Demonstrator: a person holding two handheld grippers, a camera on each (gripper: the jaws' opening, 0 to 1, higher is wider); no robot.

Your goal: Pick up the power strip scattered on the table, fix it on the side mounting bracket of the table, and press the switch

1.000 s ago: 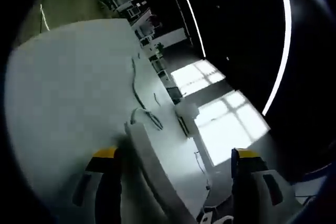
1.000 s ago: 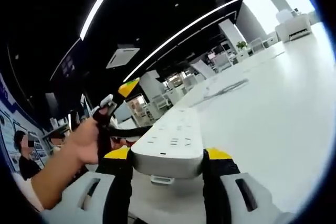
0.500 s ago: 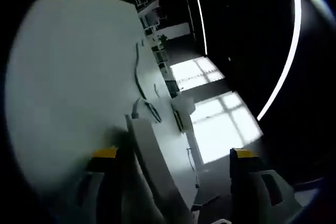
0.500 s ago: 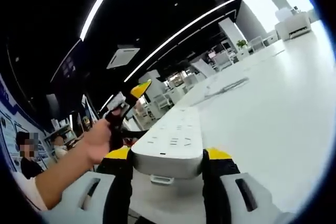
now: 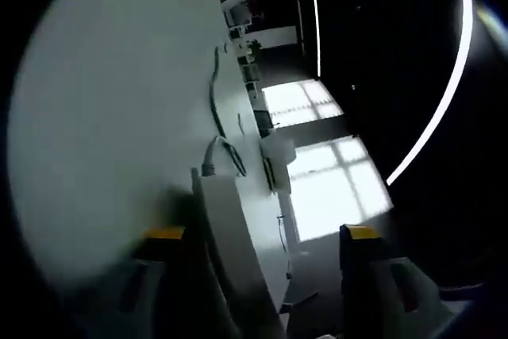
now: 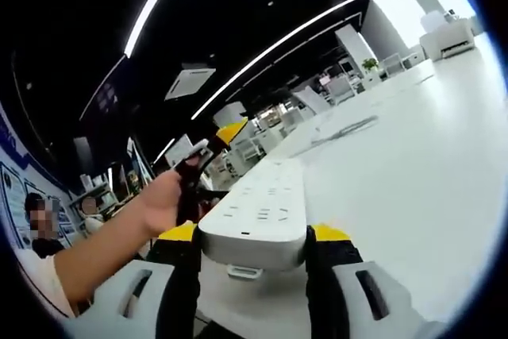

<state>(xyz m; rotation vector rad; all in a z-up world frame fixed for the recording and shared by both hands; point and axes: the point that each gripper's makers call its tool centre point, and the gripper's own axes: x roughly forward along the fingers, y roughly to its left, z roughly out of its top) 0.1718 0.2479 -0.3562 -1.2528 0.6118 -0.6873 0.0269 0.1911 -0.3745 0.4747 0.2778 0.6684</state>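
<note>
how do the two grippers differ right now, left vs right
The right gripper is shut on the end of the white plastic power strip; the left gripper is open, holding nothing. The strip spans the right jaws' gap but lies beside the left's inner jaw. Both have yellow-tipped jaws.

Grey moulded jaws, slotted, tipped with yellow pads on right gripper and left gripper; pale short sleeve left of right gripper.

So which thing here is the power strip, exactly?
Look at the big white table. The power strip is the long white bar rows of sockets on top, clamped at its near end between the yellow-tipped right gripper, unlike the thin cable beyond.
</note>
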